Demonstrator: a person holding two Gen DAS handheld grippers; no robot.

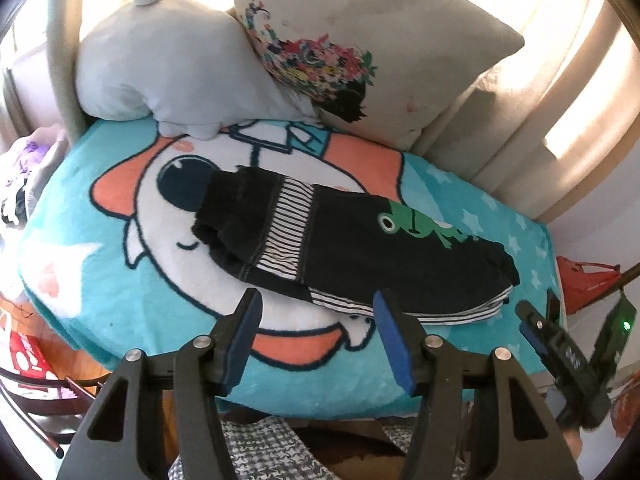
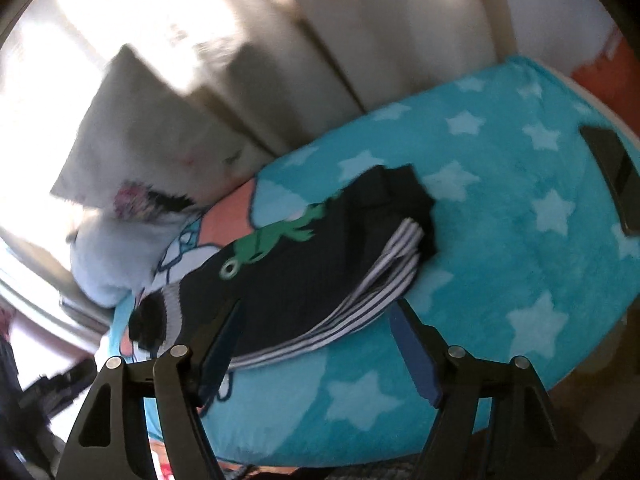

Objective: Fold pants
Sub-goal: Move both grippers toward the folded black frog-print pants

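With the pants [image 1: 352,248] lying folded lengthwise on the blanket [image 1: 120,280], both the left claw [image 1: 316,336] and the right claw [image 2: 316,344] hover partly open and empty at six o'clock, so the next fold likely needs fresh grips.

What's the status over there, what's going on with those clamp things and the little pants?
Both hand-held grippers open, empty. Black frog-print pants lie folded on teal star blanket. Nothing blocking.

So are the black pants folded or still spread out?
Folded: the black pants lie doubled, striped lining edges stacked along one side, on the teal blanket.
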